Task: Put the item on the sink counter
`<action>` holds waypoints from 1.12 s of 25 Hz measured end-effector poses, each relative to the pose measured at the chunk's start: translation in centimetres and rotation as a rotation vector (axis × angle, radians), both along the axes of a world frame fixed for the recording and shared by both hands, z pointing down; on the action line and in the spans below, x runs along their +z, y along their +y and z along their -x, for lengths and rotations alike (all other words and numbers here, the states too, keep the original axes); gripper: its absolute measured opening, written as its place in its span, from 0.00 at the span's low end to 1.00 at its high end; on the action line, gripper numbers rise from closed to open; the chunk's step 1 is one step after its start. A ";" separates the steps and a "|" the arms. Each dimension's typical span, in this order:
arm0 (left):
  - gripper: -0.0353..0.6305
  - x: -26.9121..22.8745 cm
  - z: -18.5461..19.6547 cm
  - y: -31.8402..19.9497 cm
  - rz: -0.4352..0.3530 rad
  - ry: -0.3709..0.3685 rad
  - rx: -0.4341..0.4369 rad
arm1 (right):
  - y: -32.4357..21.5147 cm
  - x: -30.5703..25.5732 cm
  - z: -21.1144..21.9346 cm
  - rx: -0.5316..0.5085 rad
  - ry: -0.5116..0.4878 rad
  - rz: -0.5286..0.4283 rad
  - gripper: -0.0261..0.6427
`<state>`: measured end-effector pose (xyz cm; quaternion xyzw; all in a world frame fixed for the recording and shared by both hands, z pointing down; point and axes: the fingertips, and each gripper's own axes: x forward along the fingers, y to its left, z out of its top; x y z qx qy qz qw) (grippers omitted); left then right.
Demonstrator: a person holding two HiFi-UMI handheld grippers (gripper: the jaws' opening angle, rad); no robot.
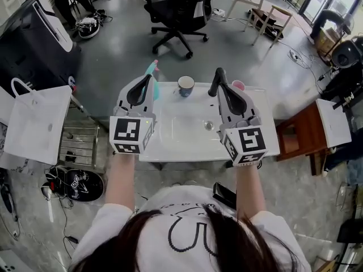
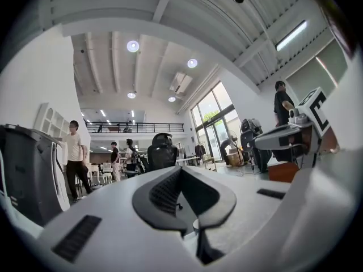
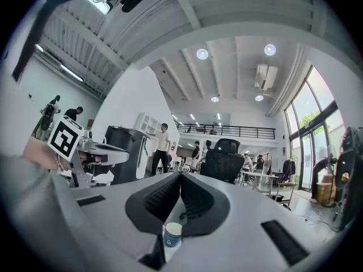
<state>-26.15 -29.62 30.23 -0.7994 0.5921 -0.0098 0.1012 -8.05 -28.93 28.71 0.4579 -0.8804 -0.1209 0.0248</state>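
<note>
Hair [image 1: 193, 237] and white shirt [image 1: 170, 208] fill the bottom of the head view, with both my forearms reaching out over the sink counter [image 1: 170, 152].

Left tongs [image 1: 146, 83]: jaws pressed together, nothing between the pads. They point about level over the counter's back-left corner.

Right tongs [image 1: 218, 75]: jaws also together and empty, held level over the right side of the basin [image 1: 187, 120]. Their own view shows only the cup well below the jaws, not in them.

Teal item [image 1: 153, 72], pink at its far tip, sits at the back-left corner just beside the left jaws. No pad is on it. I take this to be the task's thing, so it looks already set down.

Cup [image 1: 185, 85] stands on the back rim behind the basin. A small pink thing [image 1: 238, 85] is at the back right; I can't tell what it is.

Both tongs ride high and level, probably to stay clear of what stands on the rim.
</note>
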 end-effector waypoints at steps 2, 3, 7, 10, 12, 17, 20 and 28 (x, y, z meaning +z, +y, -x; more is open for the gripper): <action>0.07 -0.5 0.4 0.5 -0.024 0.017 0.007 | 0.2 -0.3 -0.1 -0.001 -0.004 -0.009 0.08; 0.07 -0.8 0.5 0.7 -0.035 0.021 0.006 | 0.3 -0.4 -0.2 -0.001 -0.004 -0.013 0.08; 0.07 -1.9 0.7 1.1 -0.060 0.027 -0.017 | 0.2 -1.0 -1.1 -0.001 0.002 -0.023 0.08; 0.07 -2.4 0.4 1.4 -0.066 0.031 -0.023 | 0.0 -1.3 -2.0 0.000 0.001 -0.022 0.08; 0.07 -2.6 0.2 1.6 -0.072 0.024 -0.033 | -0.1 -1.4 -2.4 -0.004 0.000 -0.019 0.08; 0.07 -3.1 0.4 1.9 -0.077 0.026 -0.059 | -0.3 -1.7 -3.0 -0.015 -0.002 -0.016 0.08; 0.07 -3.3 0.4 2.2 -0.081 0.024 -0.068 | -0.4 -1.7 -3.2 -0.022 0.000 -0.015 0.08; 0.07 -3.4 -0.3 2.9 -0.083 -0.006 -0.064 | -0.3 -1.6 -3.4 -0.036 -0.007 -0.022 0.08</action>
